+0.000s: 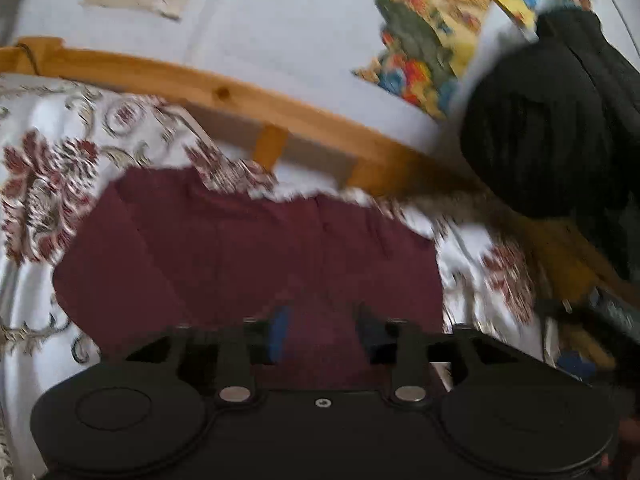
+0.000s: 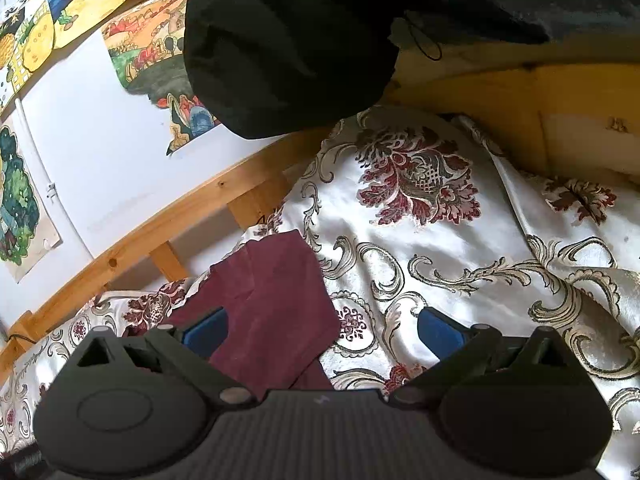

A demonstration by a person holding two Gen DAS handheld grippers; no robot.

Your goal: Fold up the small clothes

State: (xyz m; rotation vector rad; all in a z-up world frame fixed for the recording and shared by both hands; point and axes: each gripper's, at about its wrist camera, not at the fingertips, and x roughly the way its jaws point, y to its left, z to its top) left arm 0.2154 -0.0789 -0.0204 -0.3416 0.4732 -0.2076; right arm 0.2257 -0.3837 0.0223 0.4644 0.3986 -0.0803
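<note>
A small maroon garment [image 1: 248, 256] lies spread on the white floral bedspread [image 1: 52, 168]. My left gripper [image 1: 326, 332] is open just above the garment's near edge, its blue pads apart with maroon cloth showing between them; the view is blurred. In the right wrist view the garment's folded right end [image 2: 280, 300] lies on the bedspread [image 2: 460, 248]. My right gripper [image 2: 322, 330] is wide open over that end, its left pad above the cloth and its right pad above bare bedspread.
A wooden bed rail [image 1: 224, 92] runs along the far side of the bed, against a white wall with colourful drawings [image 1: 432, 40]. A black garment [image 2: 288, 44] hangs over the bed's right end and also shows in the left wrist view [image 1: 552, 120].
</note>
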